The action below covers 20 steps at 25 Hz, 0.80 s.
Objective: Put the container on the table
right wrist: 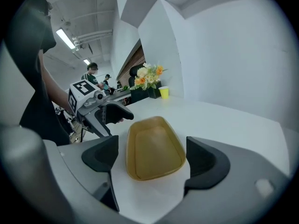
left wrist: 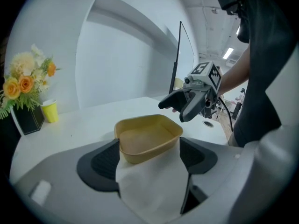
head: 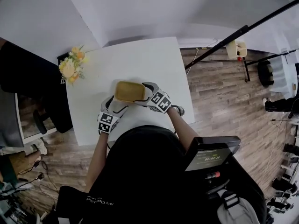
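Observation:
A shallow tan container [head: 129, 91] rests flat on the white table [head: 140, 55]. My left gripper [head: 113, 105] is at its near left corner and my right gripper [head: 144, 94] at its right end. In the left gripper view the container [left wrist: 147, 136] has its near end level with the fingertips, and the jaws stand wide. In the right gripper view the container [right wrist: 154, 148] lies lengthwise between spread jaws, with a gap on the left side. Each gripper also shows in the other's view: the right gripper [left wrist: 187, 101] and the left gripper [right wrist: 105, 113].
A bunch of yellow and orange flowers [head: 71, 66] in a dark vase stands at the table's far left corner, with a small yellow cup [left wrist: 50, 111] beside it. Wooden floor surrounds the table. A black pole [head: 233, 36] slants at the right. People stand far off [right wrist: 93, 71].

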Tool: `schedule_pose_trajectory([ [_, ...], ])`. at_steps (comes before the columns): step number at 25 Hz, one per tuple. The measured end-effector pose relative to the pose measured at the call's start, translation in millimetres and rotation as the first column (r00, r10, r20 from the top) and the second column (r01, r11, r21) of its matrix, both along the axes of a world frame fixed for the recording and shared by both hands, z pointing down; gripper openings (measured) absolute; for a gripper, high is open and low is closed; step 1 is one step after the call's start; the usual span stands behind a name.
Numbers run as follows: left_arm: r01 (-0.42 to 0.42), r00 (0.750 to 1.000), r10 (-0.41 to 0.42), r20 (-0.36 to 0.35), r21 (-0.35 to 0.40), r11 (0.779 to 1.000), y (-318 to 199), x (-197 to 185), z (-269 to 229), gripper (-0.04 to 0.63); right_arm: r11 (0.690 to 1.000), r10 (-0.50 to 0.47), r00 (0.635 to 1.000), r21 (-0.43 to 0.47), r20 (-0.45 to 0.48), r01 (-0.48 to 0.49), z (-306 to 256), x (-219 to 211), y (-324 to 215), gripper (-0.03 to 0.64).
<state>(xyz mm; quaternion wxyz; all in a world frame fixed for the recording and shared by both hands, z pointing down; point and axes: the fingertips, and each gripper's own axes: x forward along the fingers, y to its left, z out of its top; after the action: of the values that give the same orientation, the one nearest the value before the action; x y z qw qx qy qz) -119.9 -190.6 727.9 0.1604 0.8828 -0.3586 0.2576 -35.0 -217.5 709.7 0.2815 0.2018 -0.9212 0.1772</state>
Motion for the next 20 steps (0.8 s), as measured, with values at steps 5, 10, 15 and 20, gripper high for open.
schedule_pose_trajectory([
  [5,0.018,1.0,-0.017,-0.007,0.037,0.999,-5,-1,-15,0.4,1.0,0.008,1.0,0.028,0.023,-0.009,-14,-1,-3,0.451],
  [10,0.039,0.999,-0.038,-0.013,0.068,0.997,-8,-1,-32,0.383,0.997,0.052,0.993,0.048,0.108,-0.058,-35,-3,-10,0.438],
  [15,0.057,0.997,-0.051,-0.06,0.096,0.994,-13,4,-53,0.354,0.993,0.042,0.99,0.099,0.136,-0.056,-60,-5,-14,0.423],
  [20,0.07,0.994,-0.054,-0.095,0.17,0.983,-26,6,-84,0.331,0.988,0.017,0.987,0.152,0.161,-0.042,-87,-11,-19,0.411],
])
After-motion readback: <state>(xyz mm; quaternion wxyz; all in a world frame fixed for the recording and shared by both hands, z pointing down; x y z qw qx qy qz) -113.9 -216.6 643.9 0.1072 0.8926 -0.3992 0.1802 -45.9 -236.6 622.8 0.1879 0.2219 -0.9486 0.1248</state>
